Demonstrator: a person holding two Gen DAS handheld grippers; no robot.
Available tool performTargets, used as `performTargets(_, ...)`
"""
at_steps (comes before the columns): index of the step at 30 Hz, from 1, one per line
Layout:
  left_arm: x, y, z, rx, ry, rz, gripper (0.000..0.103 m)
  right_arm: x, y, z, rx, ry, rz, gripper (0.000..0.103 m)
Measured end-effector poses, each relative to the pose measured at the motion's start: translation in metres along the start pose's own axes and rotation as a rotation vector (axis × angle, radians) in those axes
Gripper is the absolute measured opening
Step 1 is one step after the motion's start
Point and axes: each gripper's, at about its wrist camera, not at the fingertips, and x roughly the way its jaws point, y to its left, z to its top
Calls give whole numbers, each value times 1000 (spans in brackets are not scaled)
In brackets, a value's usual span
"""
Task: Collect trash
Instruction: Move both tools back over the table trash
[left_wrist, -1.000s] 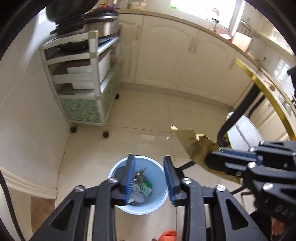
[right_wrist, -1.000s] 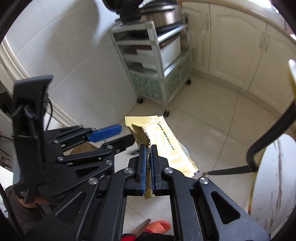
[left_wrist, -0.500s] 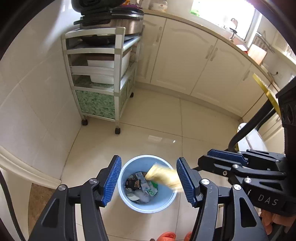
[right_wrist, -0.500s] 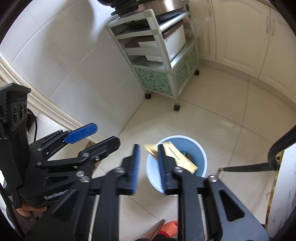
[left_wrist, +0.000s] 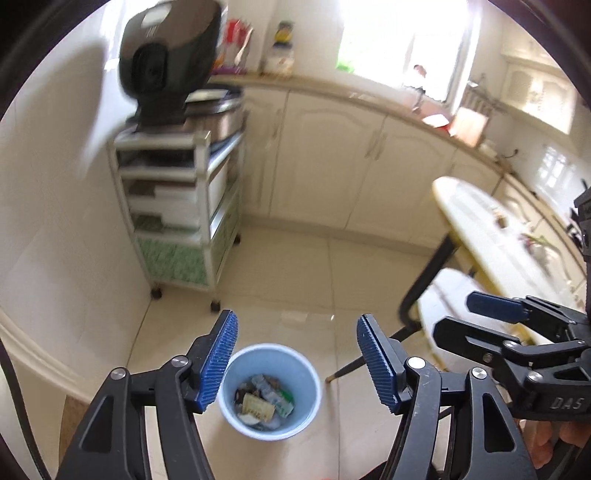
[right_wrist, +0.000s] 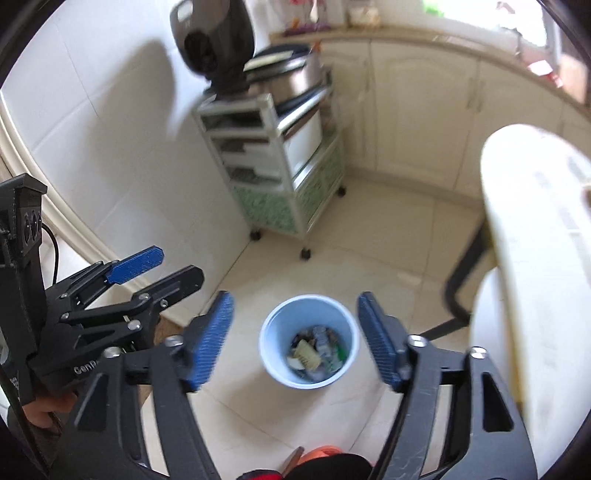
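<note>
Below the spread fingers of both grippers stands the blue bin (left_wrist: 269, 391), open-topped on the pale floor tiles, and the gold wrapper (left_wrist: 258, 405) lies inside it on top of the other scraps. The left gripper (left_wrist: 297, 360) has just been opening and now stands wide, nothing between its blue pads (left_wrist: 218, 360). The right gripper (right_wrist: 295, 341) has likewise just been opening, and its fingers are parted with only air and the bin's mouth showing between them.

From where I stand, the drop itself looks done, so the risks lie in what comes next. More litter seems to sit on the white table (left_wrist: 491, 251) off beyond the right fingers, though blur keeps me from saying what it is. Swinging toward it, the right gripper could clip the table's edge or its black leg (left_wrist: 424, 284), which stands close beside the fingers on that side. The two grippers also hang near each other; in the right wrist view the left gripper sits just beside the left-hand finger, so a hasty turn might knock one against the other.

The bin is light-looking and unanchored. A low pass or a foot could tip it and spill the scraps. It is still well short of full, so overflow seems no concern yet. The wheeled cart (left_wrist: 177, 218), well beyond the fingertips, looks safely out of reach.
</note>
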Motion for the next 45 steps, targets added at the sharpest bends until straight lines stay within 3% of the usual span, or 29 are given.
performTargets(2,-21,-18,2,31,-46,-21,72,-28,-7,-2,14,-49,-13,75)
performTargets(6,-62,-67,3,130,-125,-72,90,-88,-33,-10,51,-144,-69,91)
performTargets(9,-88,-103,-3,196,-171,-102,95,-130,-58,-22,99,-207,-123,94)
performTargets(15,-126,-176,-13,304,-241,-169,101,-209,-110,-45,182,-320,-235,103)
performTargets(21,-140,-248,-24,414,-262,-217,102,-265,-159,-65,250,-389,-345,103)
performTargets(31,-94,-327,0,483,-243,-272,102,-319,-236,-93,344,-431,-425,103)
performTargets(38,-37,-363,29,508,-195,-268,102,-306,-266,-87,353,-400,-439,103)
performTargets(45,48,-388,76,507,-107,-252,102,-259,-302,-66,334,-304,-440,103)
